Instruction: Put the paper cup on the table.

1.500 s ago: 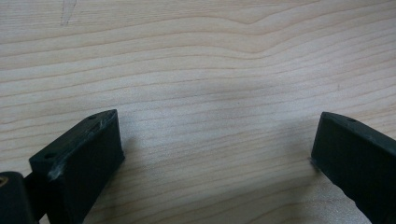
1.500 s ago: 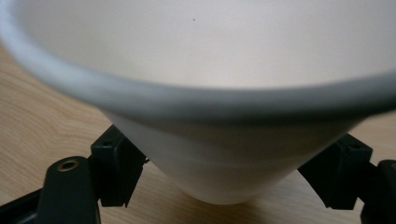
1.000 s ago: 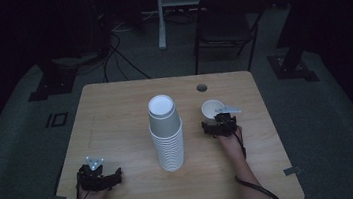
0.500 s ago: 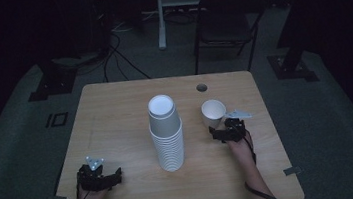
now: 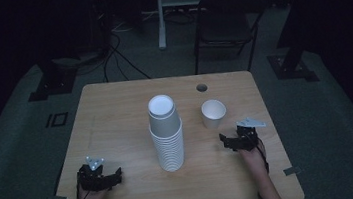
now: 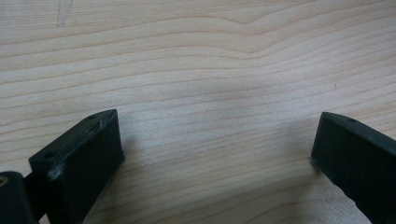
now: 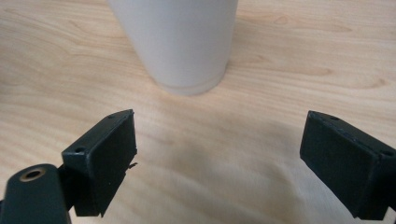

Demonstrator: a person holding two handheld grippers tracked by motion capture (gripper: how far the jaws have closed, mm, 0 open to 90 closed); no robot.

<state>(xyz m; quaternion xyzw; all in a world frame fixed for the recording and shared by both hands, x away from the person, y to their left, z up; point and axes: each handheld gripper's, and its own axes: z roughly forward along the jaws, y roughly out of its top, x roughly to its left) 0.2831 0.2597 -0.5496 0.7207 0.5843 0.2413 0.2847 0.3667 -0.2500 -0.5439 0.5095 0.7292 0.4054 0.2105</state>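
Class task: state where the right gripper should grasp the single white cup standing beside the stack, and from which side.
Grip the single cup across its side wall, coming level from the near side where the right gripper sits open. It stands upright, mouth up, apart from the stack.

Single paper cup [image 5: 214, 113]: one, upright, standing apart from the stack
Stack of paper cups [image 5: 167, 139]: one; the number of nested cups is too fine to tell
Table [image 5: 116, 116]: one
Hole in the table top [image 5: 202, 87]: one
Grippers: two, left gripper [image 5: 98, 176] and right gripper [image 5: 240, 139]
Chair [image 5: 229, 25]: one behind the table
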